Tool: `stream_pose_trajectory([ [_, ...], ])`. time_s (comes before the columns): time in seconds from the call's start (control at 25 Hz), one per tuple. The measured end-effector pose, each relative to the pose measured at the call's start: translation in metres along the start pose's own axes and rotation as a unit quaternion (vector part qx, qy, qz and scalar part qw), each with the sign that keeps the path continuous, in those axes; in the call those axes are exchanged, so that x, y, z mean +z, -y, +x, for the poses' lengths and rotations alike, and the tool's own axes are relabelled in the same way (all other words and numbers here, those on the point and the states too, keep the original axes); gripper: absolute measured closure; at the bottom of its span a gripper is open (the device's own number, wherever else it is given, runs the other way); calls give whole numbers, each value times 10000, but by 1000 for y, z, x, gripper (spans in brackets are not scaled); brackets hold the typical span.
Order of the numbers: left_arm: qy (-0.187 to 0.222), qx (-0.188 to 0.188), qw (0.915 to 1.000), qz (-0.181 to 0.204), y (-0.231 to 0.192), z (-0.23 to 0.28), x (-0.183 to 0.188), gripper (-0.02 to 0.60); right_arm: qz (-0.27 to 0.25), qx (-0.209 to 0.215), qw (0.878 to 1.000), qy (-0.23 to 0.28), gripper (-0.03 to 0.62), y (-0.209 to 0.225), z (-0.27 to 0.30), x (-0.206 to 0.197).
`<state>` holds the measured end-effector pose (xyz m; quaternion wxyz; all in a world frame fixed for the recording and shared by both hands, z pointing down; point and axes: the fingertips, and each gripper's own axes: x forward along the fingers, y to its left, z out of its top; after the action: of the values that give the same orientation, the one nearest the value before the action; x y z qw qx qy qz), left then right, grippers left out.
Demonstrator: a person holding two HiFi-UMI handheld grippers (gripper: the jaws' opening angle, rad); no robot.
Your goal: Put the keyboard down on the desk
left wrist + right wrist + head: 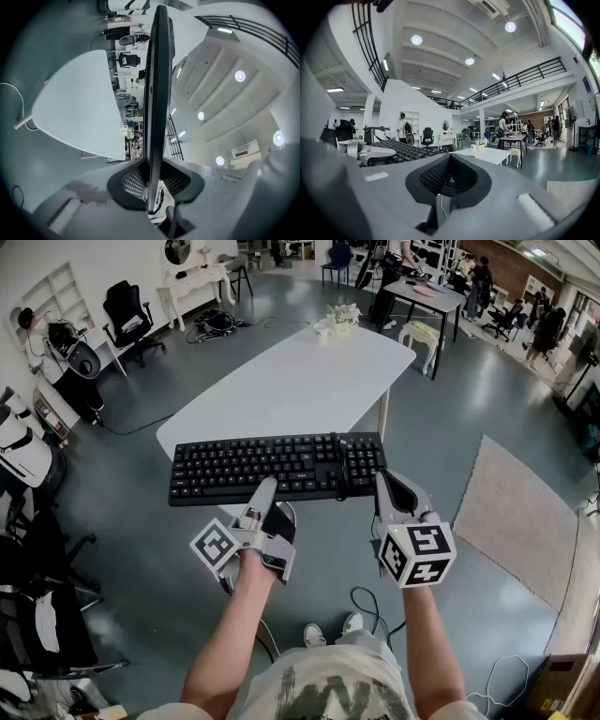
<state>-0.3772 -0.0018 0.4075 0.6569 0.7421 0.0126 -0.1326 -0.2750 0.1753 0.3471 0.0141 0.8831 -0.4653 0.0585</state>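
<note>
A black keyboard (272, 468) hangs level in the air, just off the near end of the white desk (300, 371) and over the grey floor. My left gripper (265, 491) is shut on its near long edge. In the left gripper view the keyboard (157, 93) shows edge-on, clamped between the pads of that gripper (152, 180), with the desk (79, 108) to its left. My right gripper (392, 486) is beside the keyboard's right end. In the right gripper view its jaws (449, 173) are shut on nothing, and the keyboard (405, 150) lies off to their left.
A cup and a small flower pot (342, 315) stand at the desk's far end. A black office chair (127, 310) is at the back left, and a dark table (427, 292) with people is at the back right. A rug (511, 512) lies on the right. A cable (370, 601) runs near my feet.
</note>
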Motion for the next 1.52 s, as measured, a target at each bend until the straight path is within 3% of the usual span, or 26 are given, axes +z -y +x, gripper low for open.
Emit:
stream_pose_trajectory([
  [0.48,-29,80,9998,-165,-17,12,3,493,99,-55,9999,-123,595,6,11,-13],
  [1.0,20,140,9998,-141,-36,87,9,492,166,32,9998,-132,594,60,74,-10],
  [1.52,478,321,9982,-174,-72,232,-21,492,139,554,9980,-288,594,194,178,4],
])
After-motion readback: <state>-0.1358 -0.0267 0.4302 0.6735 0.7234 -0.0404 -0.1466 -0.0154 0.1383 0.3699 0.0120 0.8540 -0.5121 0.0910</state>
